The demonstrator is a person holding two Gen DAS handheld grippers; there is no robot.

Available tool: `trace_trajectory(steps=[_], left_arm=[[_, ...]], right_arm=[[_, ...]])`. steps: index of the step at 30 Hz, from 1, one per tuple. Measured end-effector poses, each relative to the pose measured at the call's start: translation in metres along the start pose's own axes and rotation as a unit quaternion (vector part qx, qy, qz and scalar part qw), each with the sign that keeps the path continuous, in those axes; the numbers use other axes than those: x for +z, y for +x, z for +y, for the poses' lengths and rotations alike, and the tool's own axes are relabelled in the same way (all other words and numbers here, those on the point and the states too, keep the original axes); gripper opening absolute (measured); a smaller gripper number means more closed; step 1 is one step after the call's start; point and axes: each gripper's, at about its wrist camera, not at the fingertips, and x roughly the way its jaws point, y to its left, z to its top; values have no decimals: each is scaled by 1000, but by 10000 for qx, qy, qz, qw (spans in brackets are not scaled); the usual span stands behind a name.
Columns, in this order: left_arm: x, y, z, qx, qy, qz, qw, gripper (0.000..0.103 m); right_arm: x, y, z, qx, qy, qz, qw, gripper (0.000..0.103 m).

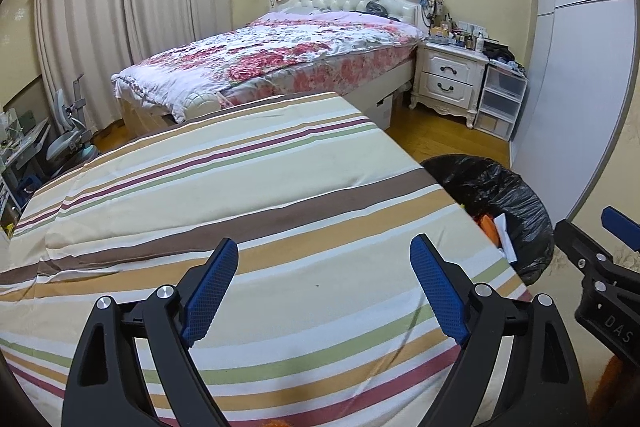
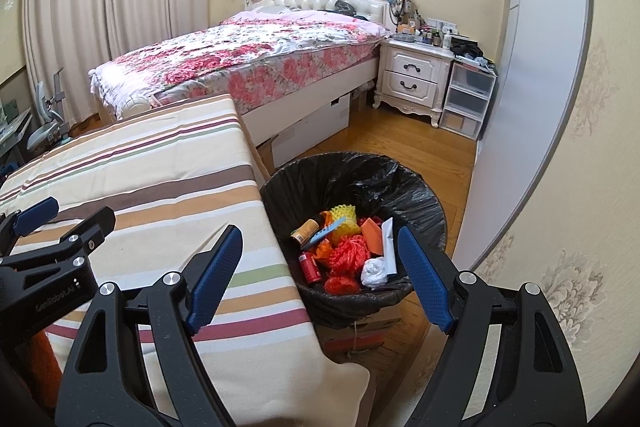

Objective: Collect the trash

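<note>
A bin lined with a black bag [image 2: 432,195] stands on the floor beside the striped-cloth table [image 2: 160,187]. In it lie a red mesh net [image 2: 348,253], a yellow foam net [image 2: 342,217], a red can [image 2: 310,267], a brown bottle [image 2: 304,231], crumpled white paper [image 2: 374,271] and orange scraps. My right gripper [image 2: 320,233] is open and empty, hanging over the table's corner and the bin's near rim. My left gripper [image 1: 324,243] is open and empty above the bare striped cloth [image 1: 240,187]. It also shows at the left of the right wrist view as the left gripper [image 2: 72,213]. The bin [image 1: 508,195] sits off to its right.
A flowered bed [image 2: 248,59] stands behind the table, with a white nightstand [image 2: 416,79] and plastic drawers [image 2: 466,103] to its right. Cardboard boxes [image 2: 360,323] lie under the bin's near side. A grey sliding door [image 2: 532,107] and papered wall close the right side.
</note>
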Motion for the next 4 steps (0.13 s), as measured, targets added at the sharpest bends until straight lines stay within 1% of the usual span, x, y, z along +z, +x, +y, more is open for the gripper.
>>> trace_trajectory(steps=[2, 4], left_arm=[[-1, 5, 12, 192, -38, 92, 9998, 85], [-3, 12, 29, 308, -178, 213, 9991, 85]], right_arm=[[0, 2, 7, 56, -78, 27, 10000, 78], [1, 6, 17, 160, -150, 78, 9997, 78]])
